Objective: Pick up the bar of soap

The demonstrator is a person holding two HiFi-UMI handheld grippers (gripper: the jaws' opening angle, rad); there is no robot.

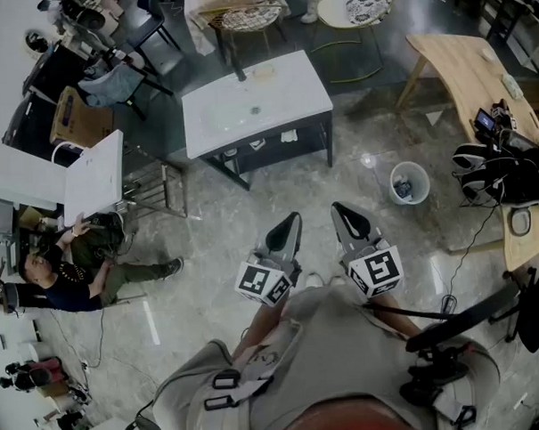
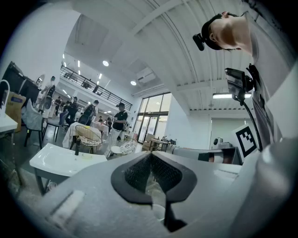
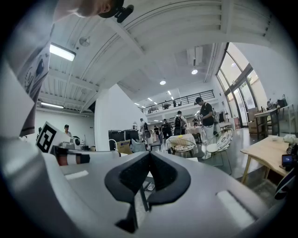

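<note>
I think the bar of soap point(image 1: 265, 73) is that pale patch on the white tabletop point(image 1: 291, 97), well ahead and a touch left of me. It's too small to read its long axis. The left tongs point(image 1: 290, 223) are nearer, with the right tongs point(image 1: 343, 214) alongside. Both are pinched closed on nothing.

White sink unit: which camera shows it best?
Head view: the whole white sink unit shows from above, basin and faucet included. Left gripper view catches it low and edge-on at the left. Right gripper view: can't make it out.
</note>
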